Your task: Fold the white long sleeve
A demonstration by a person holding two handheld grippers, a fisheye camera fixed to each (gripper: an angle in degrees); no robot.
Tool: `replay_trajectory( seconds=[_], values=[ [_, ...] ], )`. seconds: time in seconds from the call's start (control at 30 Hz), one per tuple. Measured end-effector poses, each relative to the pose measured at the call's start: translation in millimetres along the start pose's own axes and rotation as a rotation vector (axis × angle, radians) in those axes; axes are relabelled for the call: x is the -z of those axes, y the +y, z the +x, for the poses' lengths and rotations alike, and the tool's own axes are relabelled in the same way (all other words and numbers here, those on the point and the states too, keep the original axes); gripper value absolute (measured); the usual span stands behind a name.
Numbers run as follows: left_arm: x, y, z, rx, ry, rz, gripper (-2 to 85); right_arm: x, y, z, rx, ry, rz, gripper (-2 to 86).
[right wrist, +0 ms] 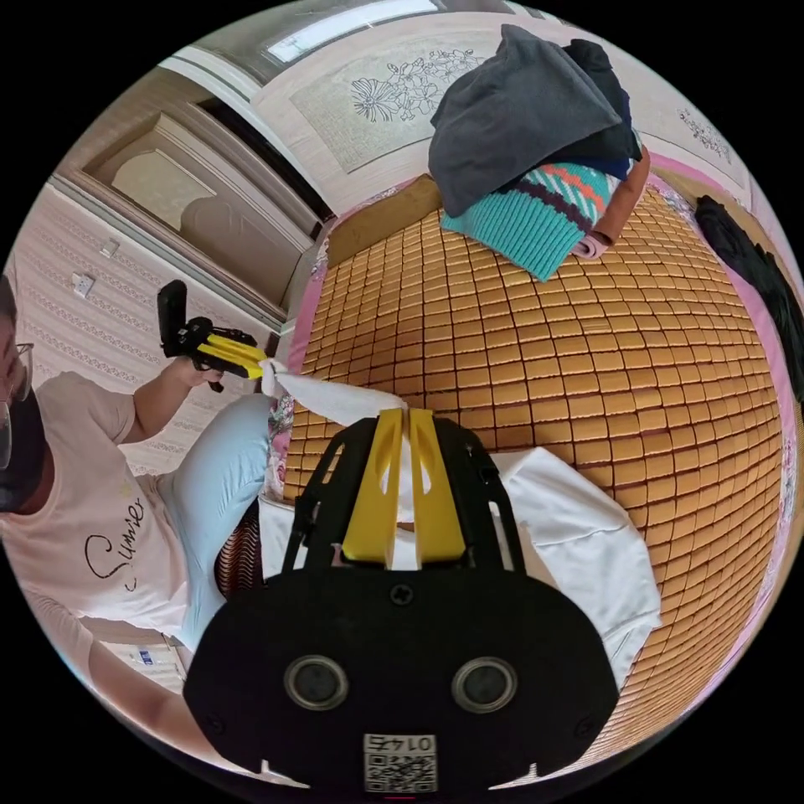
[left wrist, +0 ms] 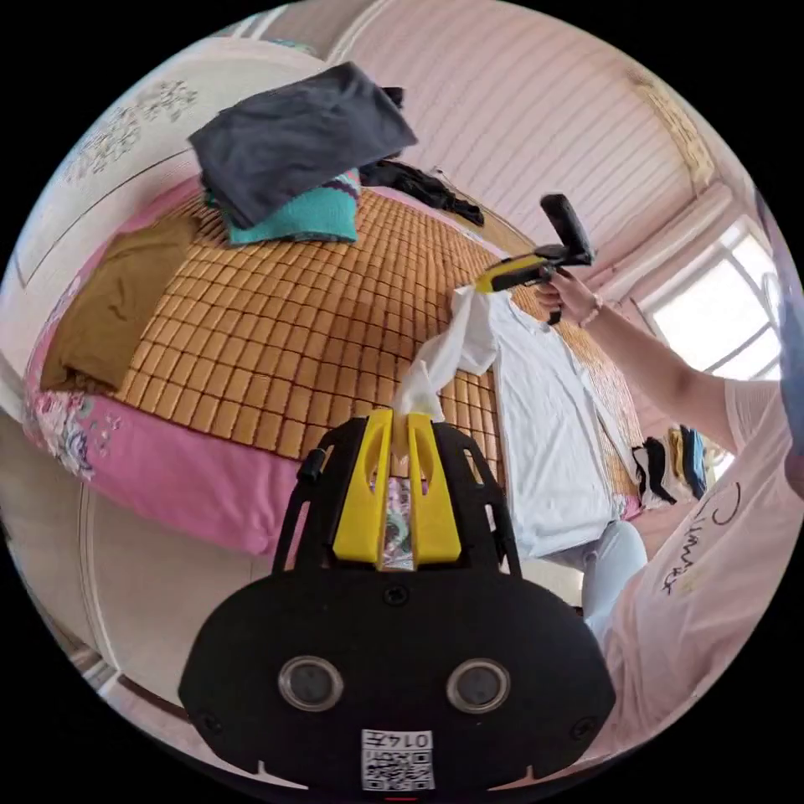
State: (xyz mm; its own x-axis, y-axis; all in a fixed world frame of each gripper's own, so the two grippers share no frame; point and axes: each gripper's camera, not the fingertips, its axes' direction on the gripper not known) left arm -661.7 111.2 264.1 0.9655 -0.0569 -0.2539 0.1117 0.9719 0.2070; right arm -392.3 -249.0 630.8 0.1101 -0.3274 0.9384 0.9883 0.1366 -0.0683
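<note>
The white long sleeve shirt [left wrist: 548,435] lies flat on the bamboo mat [left wrist: 276,327], its body near the bed's edge. One sleeve [left wrist: 448,352] is lifted off the mat and stretched between both grippers. My left gripper [left wrist: 400,416] is shut on the sleeve's end; its yellow jaws pinch the white cloth. My right gripper [left wrist: 481,286], held in a hand, is shut on the sleeve nearer the shoulder. In the right gripper view my right gripper [right wrist: 400,416] pinches the sleeve [right wrist: 335,400] above the shirt's body [right wrist: 586,553], and the left gripper [right wrist: 260,364] holds the far end.
A pile of folded clothes [left wrist: 297,151], dark grey on teal knit, sits at the mat's far side. Dark clothing [left wrist: 423,186] lies by the wall. The person [right wrist: 100,519] stands beside the bed's pink edge [left wrist: 180,477]. More folded items [left wrist: 670,461] lie beyond the shirt.
</note>
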Motion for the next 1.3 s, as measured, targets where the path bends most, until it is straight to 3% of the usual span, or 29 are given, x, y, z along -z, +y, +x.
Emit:
replay_trajectory(
  seconds=[0.1, 0.23, 0.4, 0.53, 0.57, 0.6, 0.7, 0.83, 0.93, 1.0, 1.17, 1.3],
  values=[
    [8, 6, -32, 0.091, -0.151, 0.020, 6.8, -3, -4, -6, -0.052, 0.096, 0.025, 4.6],
    [13, 21, -40, 0.127, -0.092, 0.065, 7.9, -6, -2, -6, -0.142, 0.233, -0.019, 7.3],
    [-6, 11, -40, 0.106, -0.158, 0.054, 8.3, -22, -5, -2, -0.253, 0.398, -0.092, 9.5],
    [-28, -13, -48, 0.114, -0.183, 0.030, 8.9, -41, -9, -5, -0.306, 0.423, -0.094, 6.8],
    [-46, -19, -51, 0.097, -0.224, -0.073, 8.3, -41, -9, -8, -0.301, 0.439, -0.085, 4.8],
    [-44, -18, -44, 0.053, -0.273, -0.018, 5.4, -45, -10, -12, -0.303, 0.456, -0.106, 2.3],
    [-36, -16, -35, -0.009, -0.296, -0.074, 0.5, -44, -11, -22, -0.292, 0.472, -0.109, 0.4],
    [-9, 11, -34, -0.001, -0.256, -0.032, 0.3, -36, -8, -28, -0.302, 0.462, -0.076, -0.2],
    [-12, 31, -44, 0.043, -0.217, -0.078, 3.5, -30, -3, -29, -0.335, 0.418, -0.042, -0.2],
    [-7, 35, -49, 0.091, -0.289, -0.061, 6.8, -25, 0, -32, -0.339, 0.393, -0.021, 0.1],
    [1, 8, -58, 0.128, -0.208, 0.024, 7.3, 6, 10, -40, -0.385, 0.444, 0.063, 3.1],
    [-39, -18, -62, 0.153, -0.155, -0.086, 8.3, -2, 13, -27, -0.455, 0.445, -0.062, 7.6]
  ],
)
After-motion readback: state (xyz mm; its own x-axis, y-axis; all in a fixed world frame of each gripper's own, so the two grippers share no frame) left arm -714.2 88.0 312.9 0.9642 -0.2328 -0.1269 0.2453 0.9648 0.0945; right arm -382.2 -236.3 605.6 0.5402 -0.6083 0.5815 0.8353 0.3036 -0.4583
